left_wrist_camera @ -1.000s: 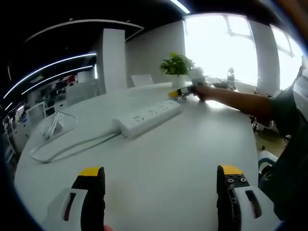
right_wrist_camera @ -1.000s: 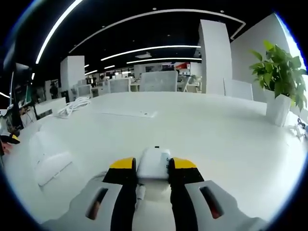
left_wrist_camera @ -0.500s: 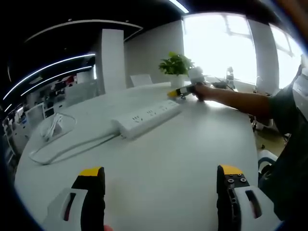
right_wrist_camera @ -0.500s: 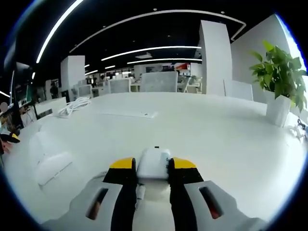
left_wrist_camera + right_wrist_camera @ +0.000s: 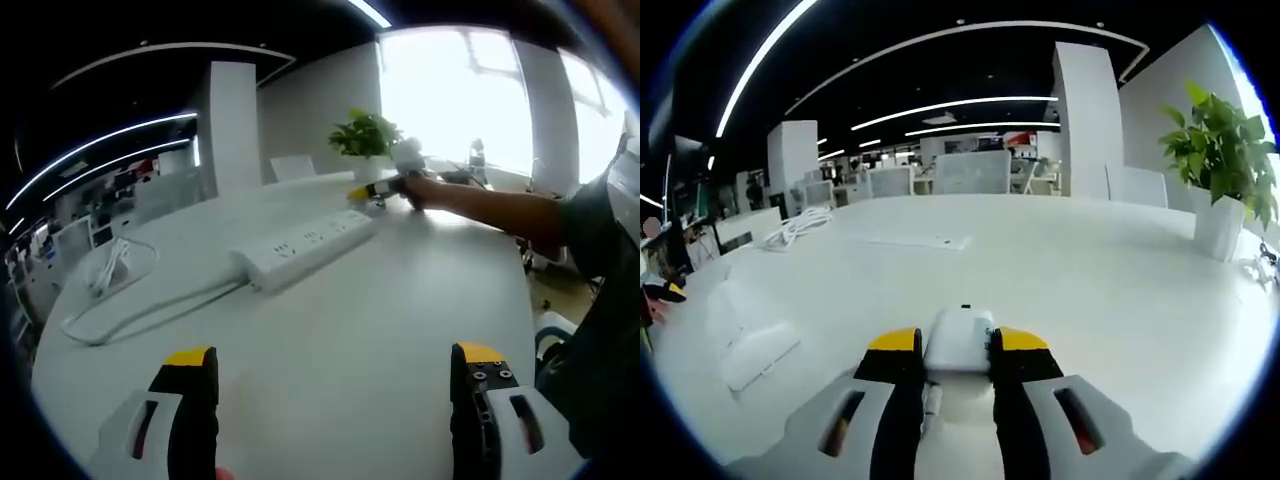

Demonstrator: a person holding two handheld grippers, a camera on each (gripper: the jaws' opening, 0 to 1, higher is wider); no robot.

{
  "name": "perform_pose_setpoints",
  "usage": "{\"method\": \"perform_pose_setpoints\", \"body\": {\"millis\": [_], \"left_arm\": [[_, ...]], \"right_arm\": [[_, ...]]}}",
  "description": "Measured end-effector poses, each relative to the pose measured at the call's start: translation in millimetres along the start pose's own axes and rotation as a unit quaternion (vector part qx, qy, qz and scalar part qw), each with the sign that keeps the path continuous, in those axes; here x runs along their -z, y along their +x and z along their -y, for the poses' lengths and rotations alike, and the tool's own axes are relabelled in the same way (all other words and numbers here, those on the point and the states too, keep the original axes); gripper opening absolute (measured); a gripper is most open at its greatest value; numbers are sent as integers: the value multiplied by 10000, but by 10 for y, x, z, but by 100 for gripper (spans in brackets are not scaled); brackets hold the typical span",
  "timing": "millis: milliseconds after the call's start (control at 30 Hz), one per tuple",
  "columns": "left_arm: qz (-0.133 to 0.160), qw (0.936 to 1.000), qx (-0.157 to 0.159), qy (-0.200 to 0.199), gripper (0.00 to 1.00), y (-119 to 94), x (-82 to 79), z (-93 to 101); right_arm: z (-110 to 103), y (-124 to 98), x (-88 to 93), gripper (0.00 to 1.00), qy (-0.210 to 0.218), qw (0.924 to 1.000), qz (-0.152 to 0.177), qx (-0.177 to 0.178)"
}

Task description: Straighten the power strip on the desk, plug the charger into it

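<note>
L gripper (image 5: 333,385) hangs over the bare white desk (image 5: 380,300) w/ jaws spread wide, nothing betw them; further on, the white power strip (image 5: 305,243) lies slantwise mid-desk, its cable (image 5: 140,310) trailing off to the view's left. R gripper (image 5: 950,355) is clamped on the white charger (image 5: 959,340) just above the desk, w/ a potted plant (image 5: 1225,170) far right near the edge.

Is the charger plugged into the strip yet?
Not plugged: the charger sits clamped in the right gripper, while the power strip lies apart on the desk.
</note>
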State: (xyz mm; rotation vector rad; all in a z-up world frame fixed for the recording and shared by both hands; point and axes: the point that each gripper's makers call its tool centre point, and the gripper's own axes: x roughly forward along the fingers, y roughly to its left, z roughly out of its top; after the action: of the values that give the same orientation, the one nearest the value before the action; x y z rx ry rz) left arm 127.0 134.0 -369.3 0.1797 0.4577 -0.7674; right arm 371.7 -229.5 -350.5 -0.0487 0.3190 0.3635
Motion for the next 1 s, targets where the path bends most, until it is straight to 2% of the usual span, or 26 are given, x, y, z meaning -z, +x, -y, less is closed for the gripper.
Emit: {"method": "perform_pose_setpoints", "body": {"millis": [367, 1000], "left_arm": [[4, 10000, 3, 26, 100, -1, -20, 11], [-4, 10000, 7, 49, 100, 7, -29, 32]], "right_arm": [[-79, -83, -33, 24, -105, 9999, 14, -110], [-175, -263, -202, 24, -482, 9984, 31, -288]]}}
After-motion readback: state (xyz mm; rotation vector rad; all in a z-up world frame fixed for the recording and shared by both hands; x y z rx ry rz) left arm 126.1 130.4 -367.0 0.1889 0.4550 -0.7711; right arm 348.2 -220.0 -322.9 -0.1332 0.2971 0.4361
